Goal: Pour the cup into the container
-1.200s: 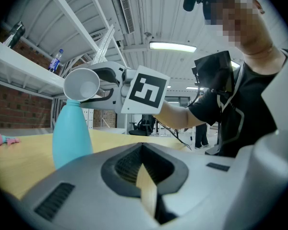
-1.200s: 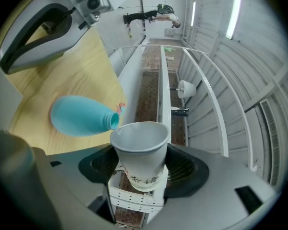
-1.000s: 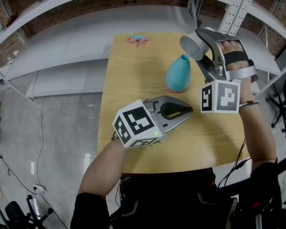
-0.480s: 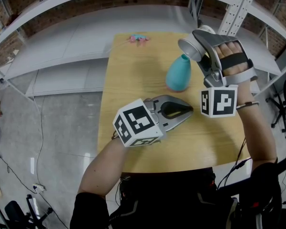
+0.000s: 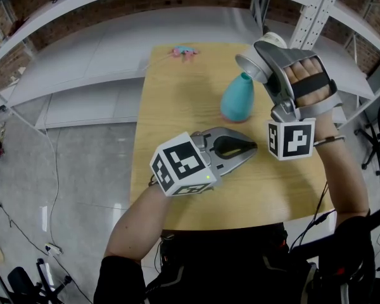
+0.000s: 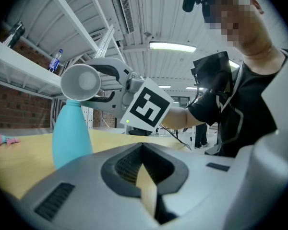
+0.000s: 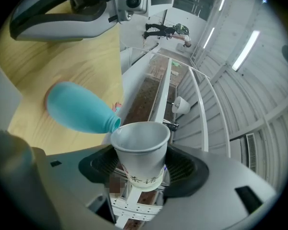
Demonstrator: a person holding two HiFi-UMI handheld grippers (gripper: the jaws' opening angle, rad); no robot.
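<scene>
Cup (image 7: 140, 153) is clamped between the 2 jaws of my right gripper (image 5: 264, 57). It is tipped on its side, rim just beside the mouth of the teal bottle (image 5: 236, 98). I see only bare white inside the cup, and the bottle's inside is hidden. My left gripper (image 5: 250, 147) has its jaws together on nothing, above the pale wooden table (image 5: 177, 119). A pink thing (image 5: 183, 52) lies at the far end. Grey floor (image 5: 82, 163) lies beside it. Dark print low on the cup is unreadable.
</scene>
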